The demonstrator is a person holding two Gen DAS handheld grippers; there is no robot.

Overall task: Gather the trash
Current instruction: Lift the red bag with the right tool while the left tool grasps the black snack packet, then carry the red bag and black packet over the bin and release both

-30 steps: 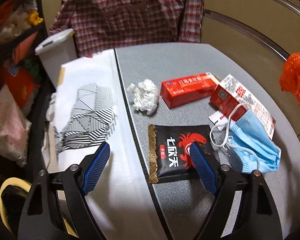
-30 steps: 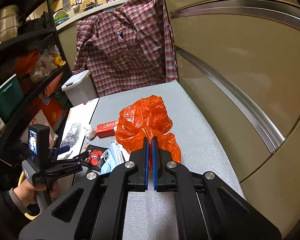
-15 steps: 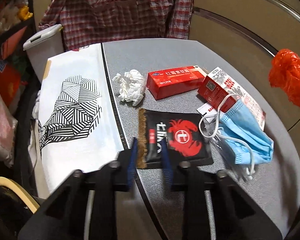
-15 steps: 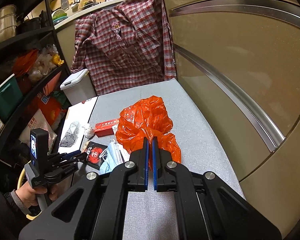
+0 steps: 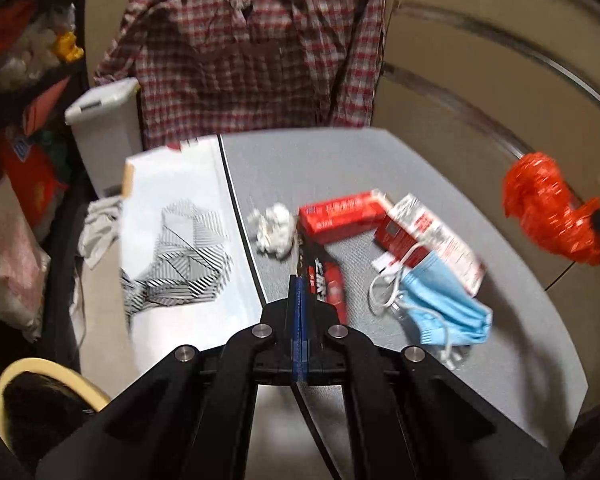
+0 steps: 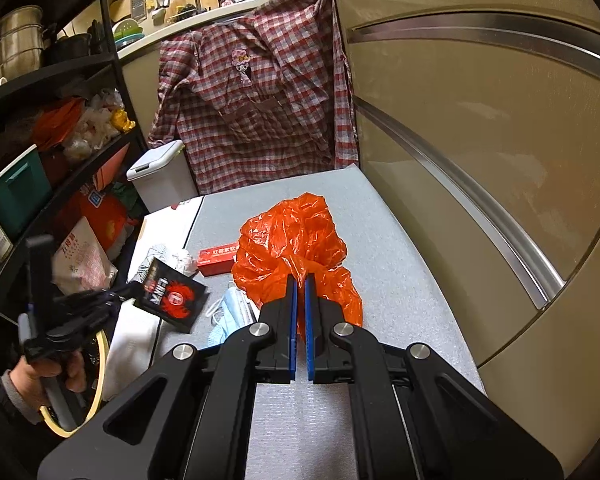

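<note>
My left gripper (image 5: 300, 284) is shut on the edge of a black snack wrapper (image 5: 328, 280) with a red crab print. It holds the wrapper tilted up off the grey table (image 5: 340, 160). The right wrist view shows that wrapper (image 6: 172, 296) hanging from the left gripper (image 6: 130, 288) above the table's left edge. My right gripper (image 6: 300, 280) is shut on a crumpled orange plastic bag (image 6: 292, 240), which also shows at the right of the left wrist view as the orange plastic bag (image 5: 548, 208). On the table lie a crumpled tissue (image 5: 274, 230), a red box (image 5: 340, 214), a red-and-white carton (image 5: 432, 240) and a blue face mask (image 5: 440, 312).
A white paper bag with a black line pattern (image 5: 176, 240) lies left of the table. Behind it stands a white lidded bin (image 5: 100, 120). A plaid shirt (image 5: 252, 48) hangs at the back. Cluttered black shelves (image 6: 40, 140) fill the left, and a beige panelled wall (image 6: 480, 120) bounds the right.
My left gripper went from wide open to shut on the black wrapper and lifted it, so the wrapper now stands edge-on. The right gripper and orange bag stayed put.
</note>
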